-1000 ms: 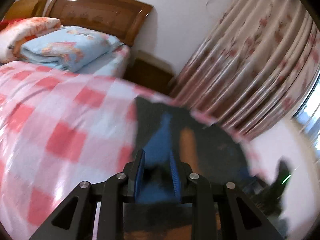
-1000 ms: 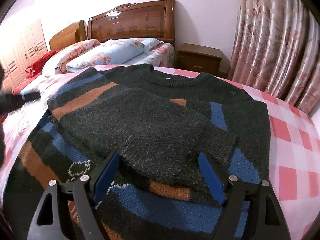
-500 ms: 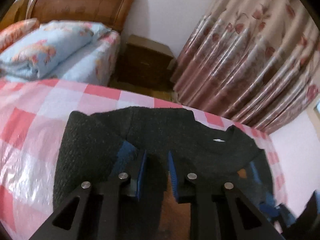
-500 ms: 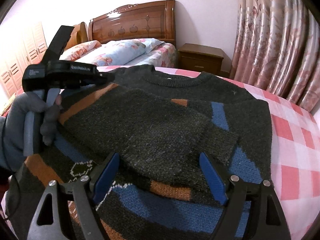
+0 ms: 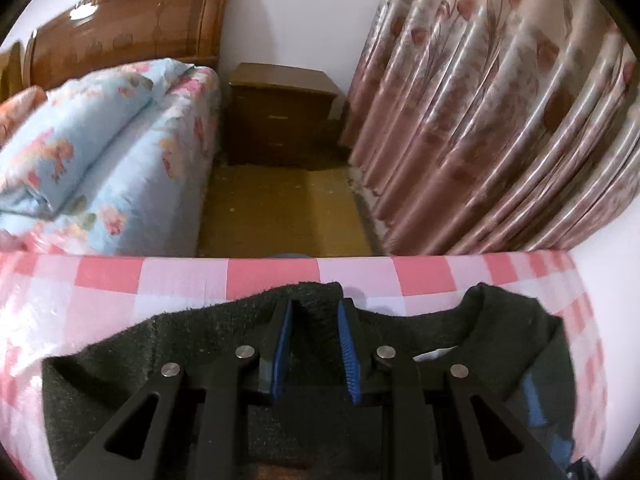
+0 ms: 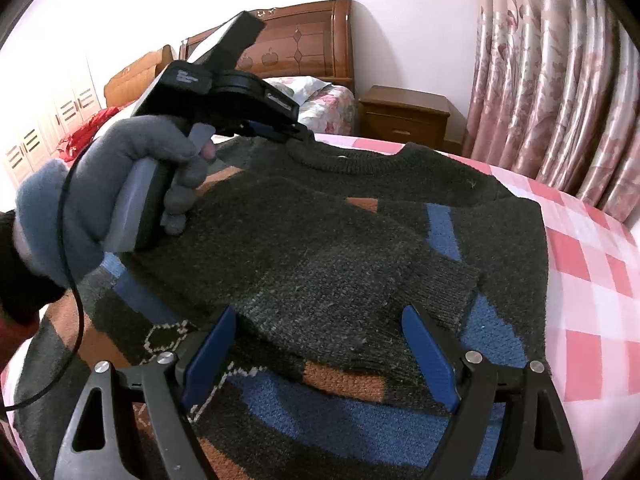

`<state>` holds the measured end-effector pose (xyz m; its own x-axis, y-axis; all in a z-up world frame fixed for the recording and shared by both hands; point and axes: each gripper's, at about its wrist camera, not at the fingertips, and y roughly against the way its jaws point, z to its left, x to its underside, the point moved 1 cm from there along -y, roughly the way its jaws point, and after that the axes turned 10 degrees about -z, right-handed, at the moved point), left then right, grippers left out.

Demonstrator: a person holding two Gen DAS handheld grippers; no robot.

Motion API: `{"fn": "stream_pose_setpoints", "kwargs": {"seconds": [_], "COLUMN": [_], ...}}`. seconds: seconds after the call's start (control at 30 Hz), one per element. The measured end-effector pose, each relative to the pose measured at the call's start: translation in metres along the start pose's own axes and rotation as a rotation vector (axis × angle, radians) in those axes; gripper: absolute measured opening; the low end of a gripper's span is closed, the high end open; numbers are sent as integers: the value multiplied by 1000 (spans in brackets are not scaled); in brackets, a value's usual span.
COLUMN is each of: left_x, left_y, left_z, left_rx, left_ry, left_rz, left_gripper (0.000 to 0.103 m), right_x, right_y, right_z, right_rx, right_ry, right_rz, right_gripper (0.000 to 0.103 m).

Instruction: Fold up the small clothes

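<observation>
A fuzzy dark knit sweater is pinched at its shoulder by the left gripper; the right gripper is held wide apart.

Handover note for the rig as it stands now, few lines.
Left gripper: shut on a ridge of the sweater at its shoulder, beside the collar.
Right gripper: open, hovering over the folded sleeve, holding nothing.
Sweater lies flat on the checked bedcover, neck toward the far edge.
Done: one sleeve folded across the chest.
Left: probably set this shoulder, fold the sides in, then hem up to collar.
</observation>
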<state>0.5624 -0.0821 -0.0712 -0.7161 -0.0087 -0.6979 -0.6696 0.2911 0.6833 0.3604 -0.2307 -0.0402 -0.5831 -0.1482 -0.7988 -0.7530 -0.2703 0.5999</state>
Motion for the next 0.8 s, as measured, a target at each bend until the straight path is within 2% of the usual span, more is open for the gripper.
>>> {"fn": "stream_pose_setpoints", "kwargs": {"seconds": [0.07,0.17,0.23,0.33,0.4,0.47,0.5,0.6,0.63,0.67,0.73,0.8], "left_x": [4,15,22,29,35,42,47,44,42,39,37,40], "left_y": [12,51,81,106,101,80,72,80,86,93,94,75], "left_z": [2,15,33,66,95,115,125,134,134,135,139,140], "left_rx": [1,40,62,103,114,124,155,198,201,179,131,94], "left_ry": [5,38,83,170,256,333,361,410,406,397,395,378], "left_rz": [-16,-119,-176,-204,-172,-97,-79,-78,-102,-131,-132,-50], "left_gripper": [24,24,24,24,24,23,19,19,19,20,20,18], "right_x": [0,0,0,0,0,-1,-1,0,0,0,0,0], "right_y": [1,2,3,3,3,3,2,1,1,1,1,1], "right_z": [0,-1,-2,-2,-2,-1,-1,1,1,0,1,0], "right_rx": [-4,-7,-8,-8,-7,-5,-4,-2,-2,-3,-3,-4], "right_ry": [-4,-6,-7,-6,-5,-2,-1,3,2,2,2,1], "right_rz": [-3,-4,-4,-4,-3,-2,-1,0,0,0,0,0], "right_gripper": [103,103,103,103,103,103,103,103,103,103,103,103]}}
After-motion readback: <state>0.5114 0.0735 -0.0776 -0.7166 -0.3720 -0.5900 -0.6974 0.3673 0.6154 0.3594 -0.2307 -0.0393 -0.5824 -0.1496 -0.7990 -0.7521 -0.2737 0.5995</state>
